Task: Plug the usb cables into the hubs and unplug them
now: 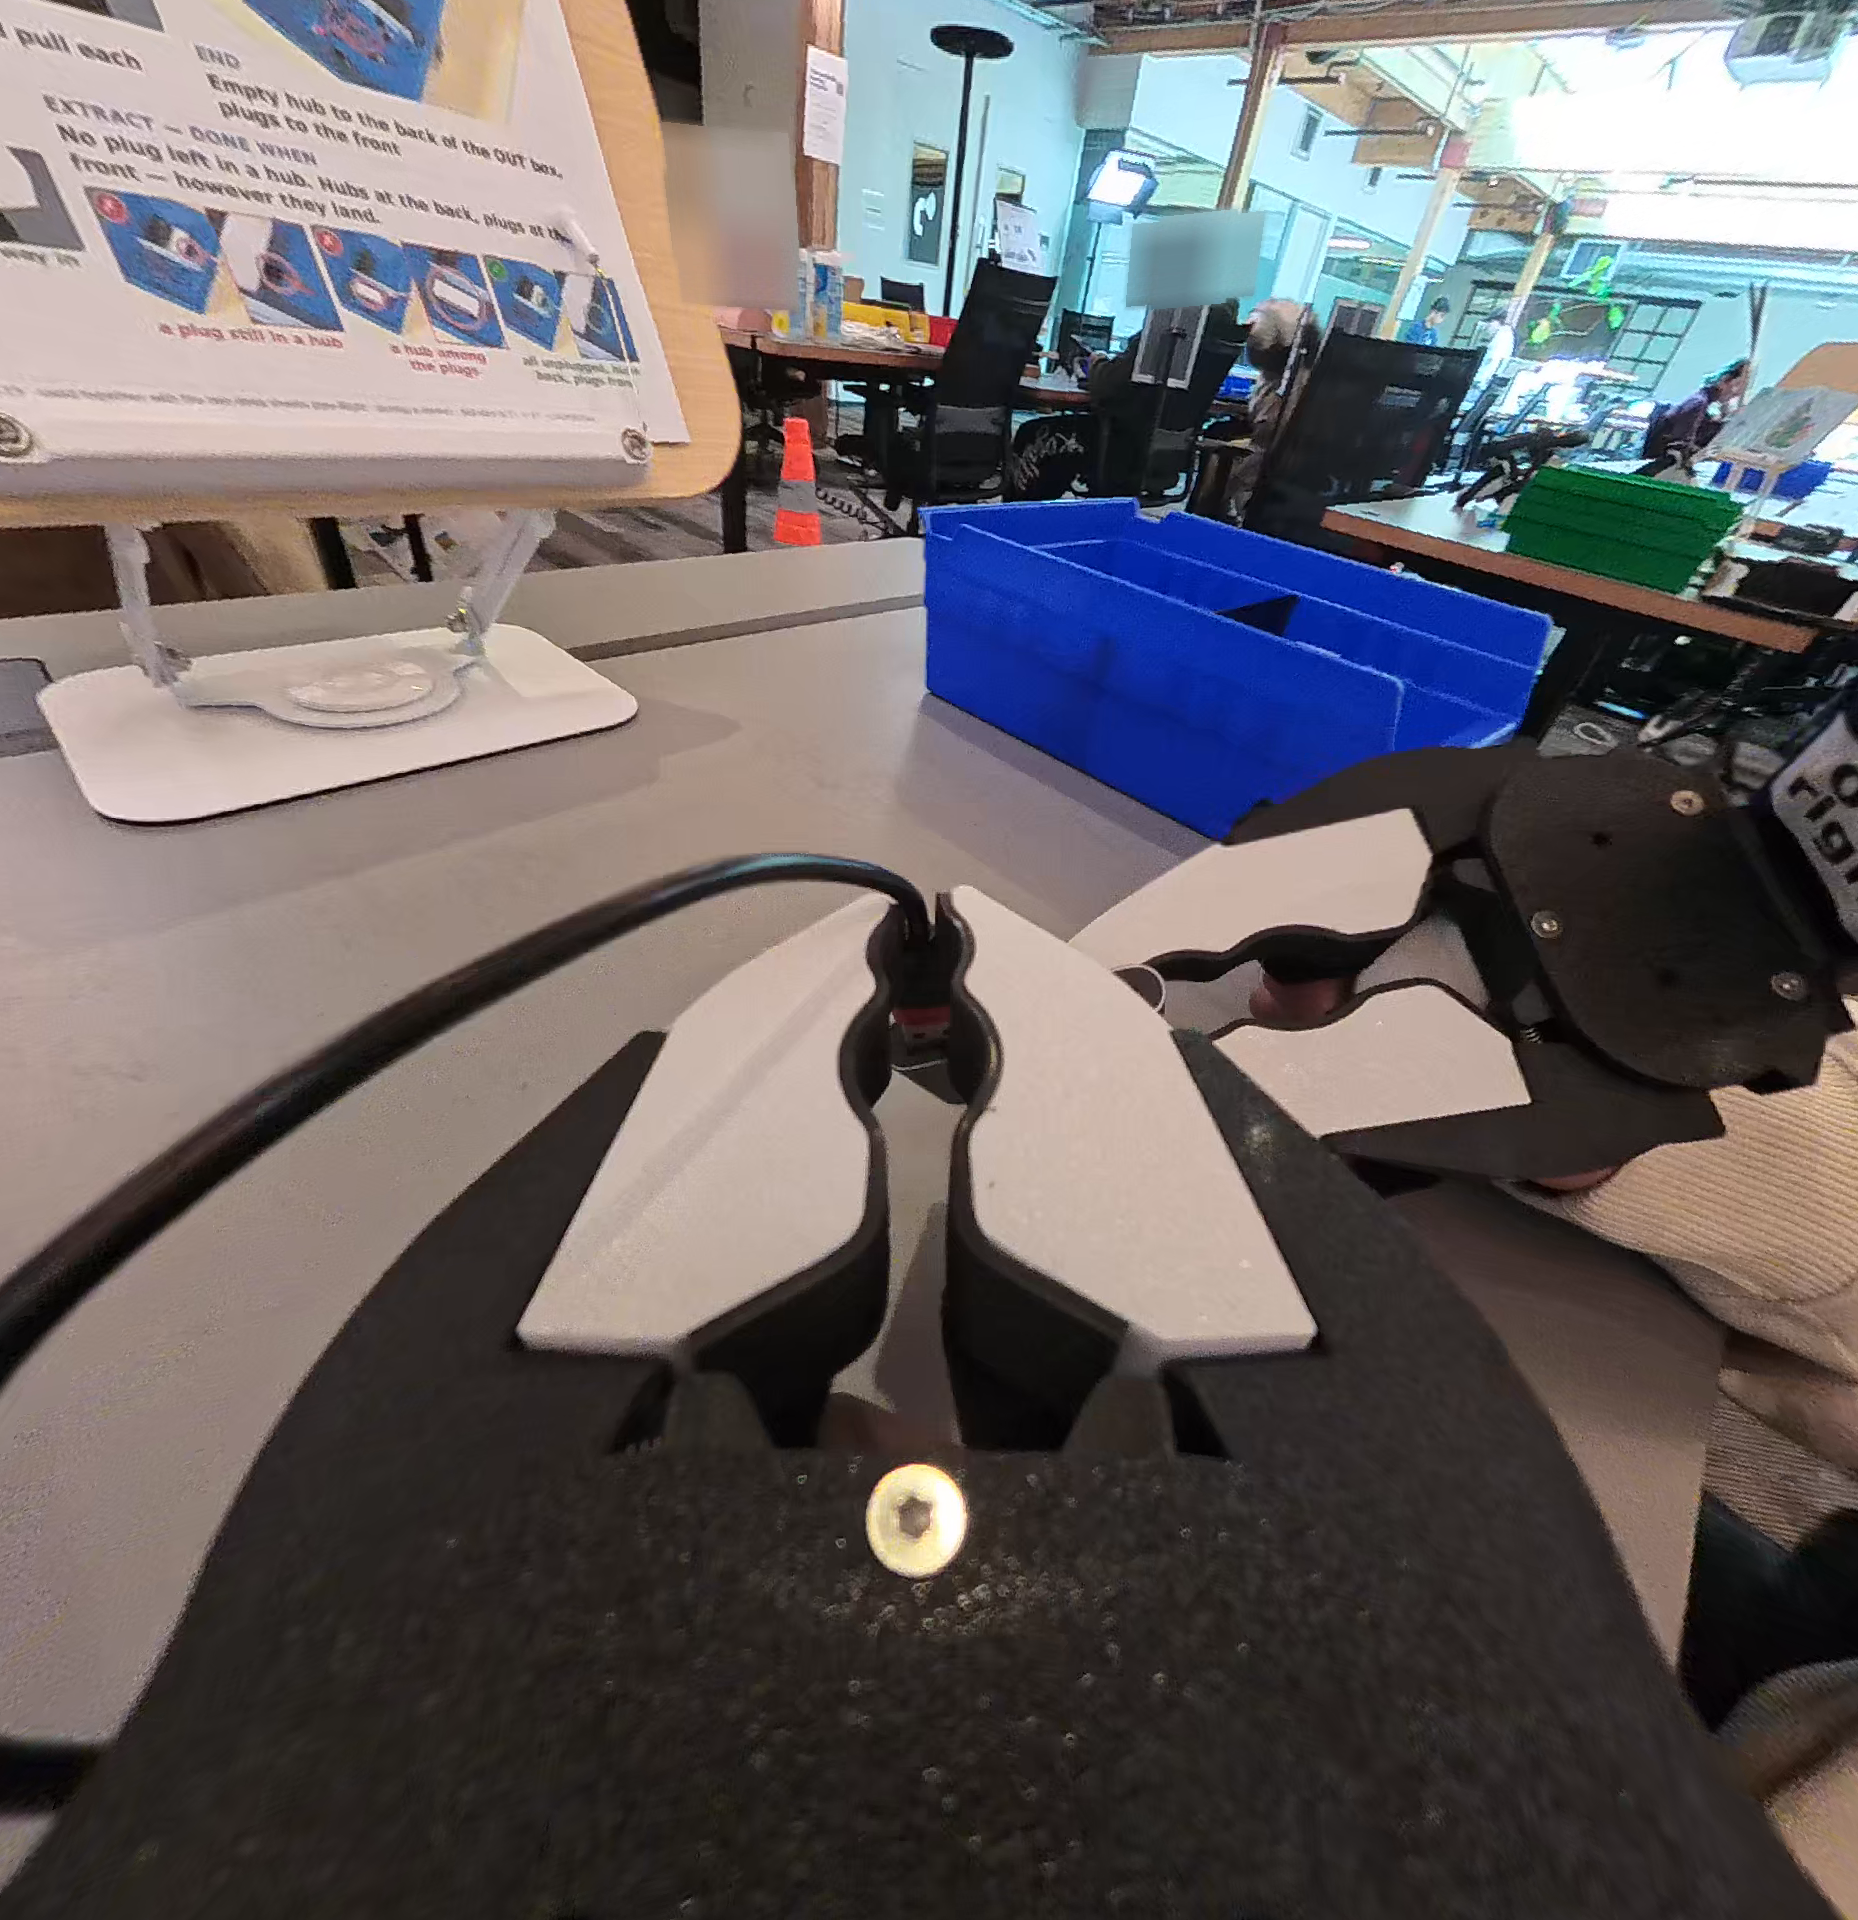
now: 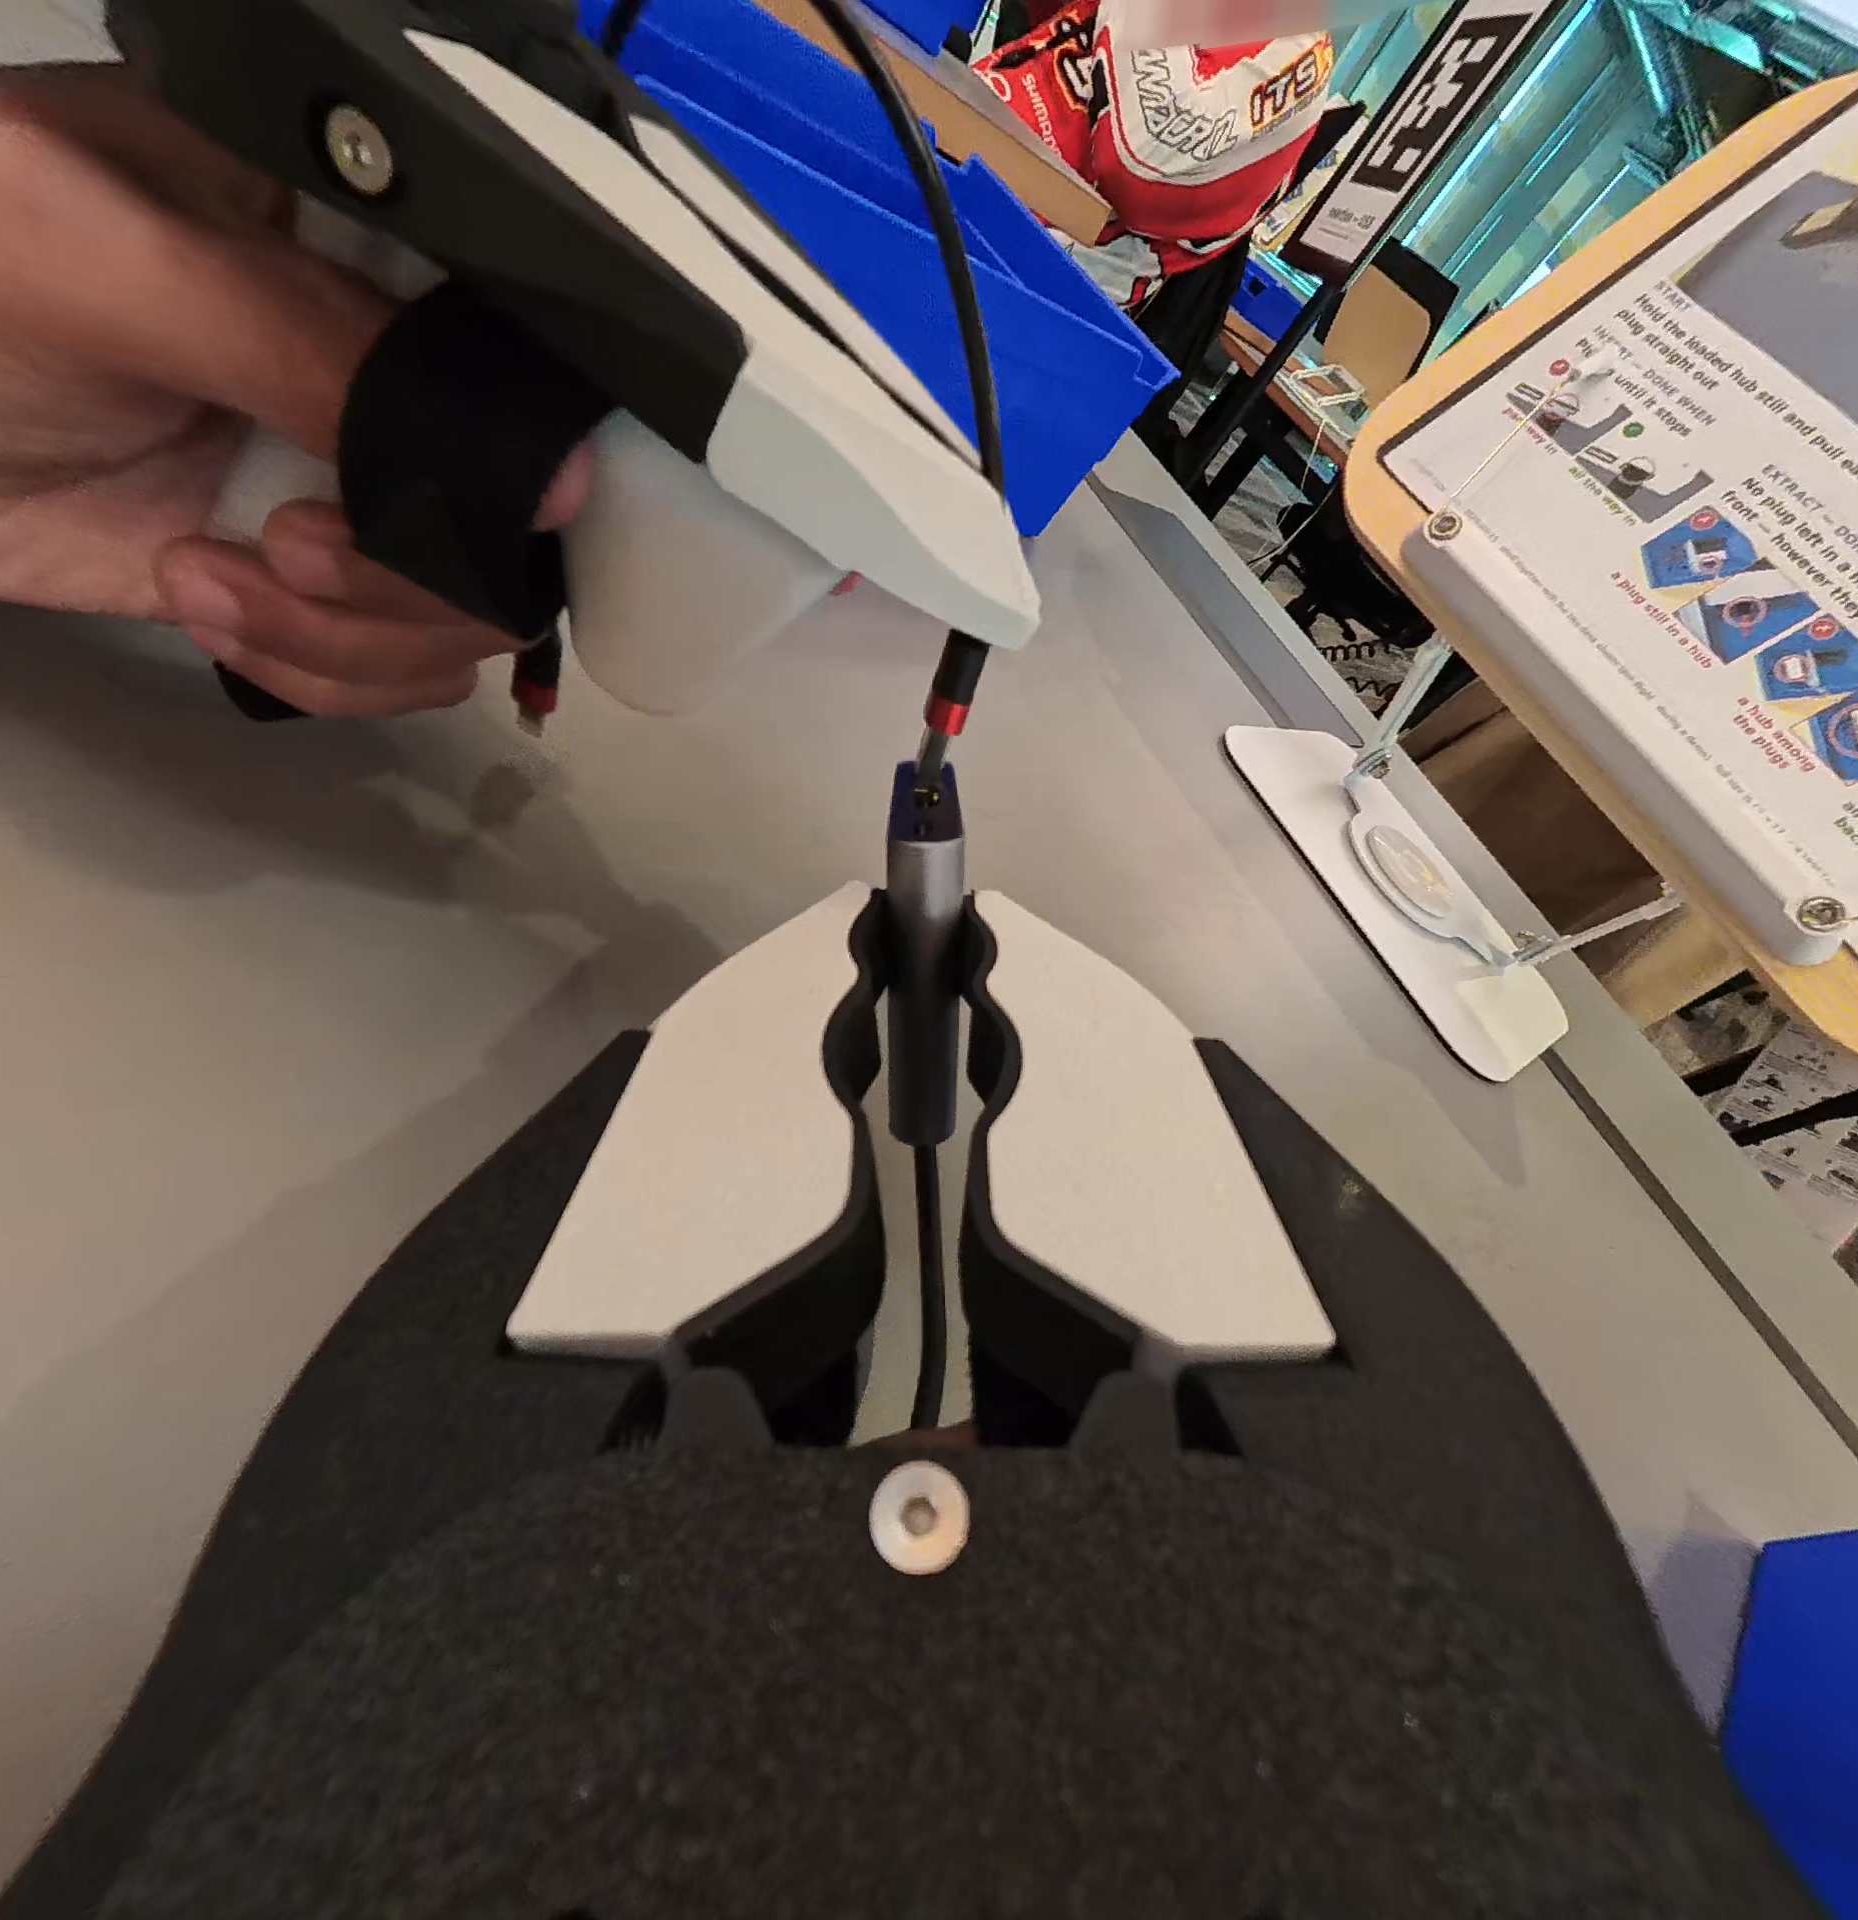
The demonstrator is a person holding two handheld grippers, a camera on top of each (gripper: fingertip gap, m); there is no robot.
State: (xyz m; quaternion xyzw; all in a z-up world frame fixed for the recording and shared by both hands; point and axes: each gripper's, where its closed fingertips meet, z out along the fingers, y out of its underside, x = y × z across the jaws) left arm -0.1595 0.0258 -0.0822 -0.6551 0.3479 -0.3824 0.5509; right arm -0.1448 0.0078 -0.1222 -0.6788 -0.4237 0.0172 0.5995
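In the right wrist view my right gripper (image 2: 920, 904) is shut on a slim grey USB hub (image 2: 923, 935) with a blue end, its cable running back between the fingers. My left gripper (image 2: 992, 613) comes in from the upper left, shut on a black USB plug (image 2: 951, 686) with a red band. The plug's metal tip meets the hub's blue end; I cannot tell how deep it sits. In the left wrist view my left gripper (image 1: 930, 914) clamps that plug (image 1: 920, 982), and its black cable (image 1: 385, 1039) arcs off to the left. The right gripper (image 1: 1122, 961) shows at right.
Blue bins (image 1: 1164, 665) stand at the back right of the grey table (image 1: 696, 810). A white stand with an instruction sheet (image 1: 312, 707) sits at the back left. A second red-banded plug (image 2: 535, 691) hangs below the hand holding the left gripper. Another blue bin corner (image 2: 1818, 1704) is at the lower right. Left tips to right tips: about 5 cm.
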